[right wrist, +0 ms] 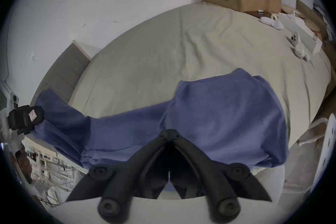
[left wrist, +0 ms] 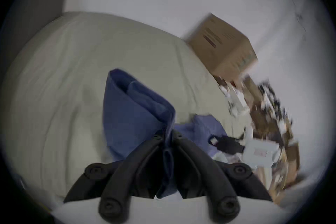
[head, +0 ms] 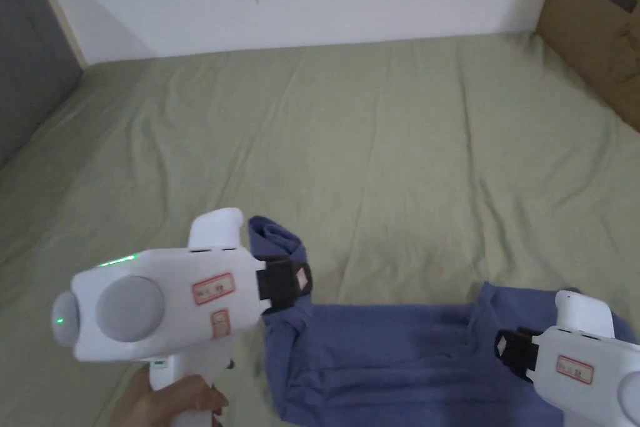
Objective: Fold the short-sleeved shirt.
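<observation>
- Here the soft blue cotton short-sleeved shirt [head: 381,353] lies as a long, partly folded band on the olive bedsheet [head: 387,153], stretched between the two tools.
- The white left gripper [left wrist: 168,134] has its jaws closed on a bunched end, lifting a peak of cloth just ahead of it.
- The white right gripper [right wrist: 170,134] has its jaws together at the opposite end; whether cloth sits between them I cannot tell.
- Light, limp fabric: it will likely sag and slip, so pinching doubled edges near the corners looks best.

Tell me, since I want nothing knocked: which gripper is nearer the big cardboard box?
Right. The right gripper is on the box's side of the bed, near the shirt's right end; the left gripper clamps the far end from the cardboard box.
</observation>
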{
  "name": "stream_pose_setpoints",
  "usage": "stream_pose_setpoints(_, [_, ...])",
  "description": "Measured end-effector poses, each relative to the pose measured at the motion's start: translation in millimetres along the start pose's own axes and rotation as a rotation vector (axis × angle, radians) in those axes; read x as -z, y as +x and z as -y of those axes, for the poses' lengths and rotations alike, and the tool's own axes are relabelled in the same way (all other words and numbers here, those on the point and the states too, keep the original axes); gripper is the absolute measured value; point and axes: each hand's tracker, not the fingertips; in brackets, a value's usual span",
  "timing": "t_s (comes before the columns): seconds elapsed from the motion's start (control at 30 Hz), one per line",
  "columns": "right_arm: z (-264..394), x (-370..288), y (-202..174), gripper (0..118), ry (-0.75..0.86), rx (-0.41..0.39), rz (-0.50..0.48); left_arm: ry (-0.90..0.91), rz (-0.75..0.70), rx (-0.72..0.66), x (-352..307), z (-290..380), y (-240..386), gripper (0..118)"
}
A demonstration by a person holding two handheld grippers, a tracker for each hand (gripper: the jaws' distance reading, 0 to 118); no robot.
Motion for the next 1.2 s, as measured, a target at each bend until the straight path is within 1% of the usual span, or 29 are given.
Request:
stream_pose_setpoints(0.03, [1,-3,4,0,0.008,0.007,0.01,-0.029,0.018,0.061,14,4,19,6])
stream_pose_setpoints(0.07, [2,-6,10,0,0.023,0.029,0.025,-0.058,0.019,0.134,32,9,34,6])
stream_pose_setpoints(0.1, [3,-9,16,0,0.029,0.055,0.021,-0.088,0.013,0.206,48,18,51,6])
stream_pose_setpoints(0.17, [6,-14,29,0,0.04,0.117,0.007,-0.107,0.027,0.274,76,38,74,7])
stream_pose_setpoints(0.2, [8,-16,36,0,0.045,0.141,0.01,-0.127,0.059,0.288,92,49,79,14])
stream_pose_setpoints(0.27, [12,-18,46,0,0.045,0.145,0.03,-0.206,0.061,0.268,121,68,80,67])
stream_pose_setpoints(0.3, [14,-19,51,0,0.038,0.152,0.046,-0.26,0.05,0.262,138,76,77,90])
stream_pose_setpoints(0.33, [17,-19,56,0,0.035,0.161,0.056,-0.299,0.014,0.239,151,82,75,101])
stream_pose_setpoints(0.37, [19,-19,60,0,0.03,0.175,0.058,-0.344,-0.02,0.238,161,89,72,98])
stream_pose_setpoints(0.4, [20,-19,63,0,0.022,0.187,0.057,-0.335,-0.02,0.217,157,91,70,98])
stream_pose_setpoints(0.47, [22,-23,67,0,0.023,0.195,0.063,-0.243,0.08,0.195,139,87,67,99])
stream_pose_setpoints(0.5, [22,-24,67,0,0.026,0.197,0.065,-0.214,0.098,0.182,130,81,64,99])
stream_pose_setpoints(0.53, [20,-23,68,0,0.027,0.196,0.066,-0.196,0.081,0.167,124,74,61,95])
stream_pose_setpoints(0.57, [19,-23,67,0,0.029,0.193,0.066,-0.19,0.054,0.144,118,66,55,82])
stream_pose_setpoints(0.6, [18,-22,66,0,0.03,0.189,0.064,-0.186,0.038,0.108,111,57,51,56])
stream_pose_setpoints(0.63, [17,-22,64,0,0.032,0.183,0.061,-0.166,0.035,0.067,103,52,43,8])
stream_pose_setpoints(0.67, [16,-20,61,0,0.034,0.173,0.058,-0.147,0.028,0.024,97,47,34,1])
stream_pose_setpoints(0.7, [16,-19,58,0,0.036,0.162,0.057,-0.146,0.013,0.011,96,46,25,1])
stream_pose_setpoints(0.77, [16,-16,52,0,0.034,0.137,0.053,-0.145,-0.078,0.005,97,49,11,1])
stream_pose_setpoints(0.8, [16,-12,50,0,0.029,0.123,0.049,-0.172,-0.101,0.002,99,53,4,0])
stream_pose_setpoints(0.93, [16,-4,39,0,0.009,0.083,0.045,-0.26,-0.062,-0.083,116,75,-11,0])
stream_pose_setpoints(1.1, [16,0,26,0,0.002,-0.003,0.072,-0.283,-0.05,-0.033,137,83,11,0])
stream_pose_setpoints(1.2, [15,-3,23,0,0.009,-0.019,0.071,-0.312,-0.006,-0.027,148,83,25,0])
